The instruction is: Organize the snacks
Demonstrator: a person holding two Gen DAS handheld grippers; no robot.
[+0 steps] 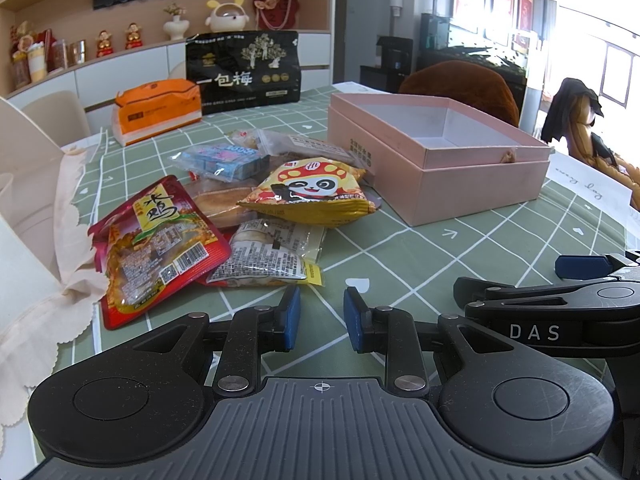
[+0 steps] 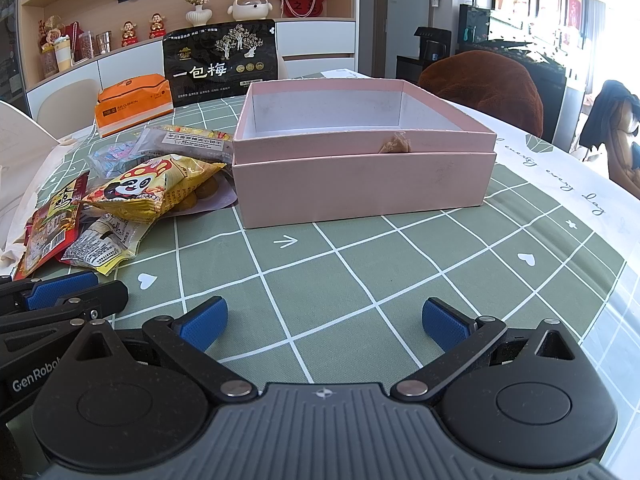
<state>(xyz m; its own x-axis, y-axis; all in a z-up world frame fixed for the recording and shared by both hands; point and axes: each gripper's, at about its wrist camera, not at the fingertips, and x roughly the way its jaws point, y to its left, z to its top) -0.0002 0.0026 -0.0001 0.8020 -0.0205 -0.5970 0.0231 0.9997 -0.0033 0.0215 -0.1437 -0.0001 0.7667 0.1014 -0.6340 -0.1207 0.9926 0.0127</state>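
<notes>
A pile of snack packs lies on the green checked tablecloth: a red pack [image 1: 156, 248], a yellow panda pack [image 1: 316, 192], a white printed pack [image 1: 268, 256] and a blue pack [image 1: 228, 160]. An open, empty pink box [image 1: 440, 160] stands to their right; it also shows in the right wrist view [image 2: 360, 160]. My left gripper [image 1: 322, 318] is open and empty, low over the cloth just in front of the white pack. My right gripper [image 2: 324, 322] is wide open and empty, in front of the box. The snack pile [image 2: 132, 196] lies to its left.
A black plum bag [image 1: 244, 72] and an orange tissue pack [image 1: 156, 110] stand at the table's far side. A cream cloth [image 1: 36, 280] lies at the left edge. A brown chair back [image 1: 460, 88] rises behind the box. Shelves with ornaments line the back wall.
</notes>
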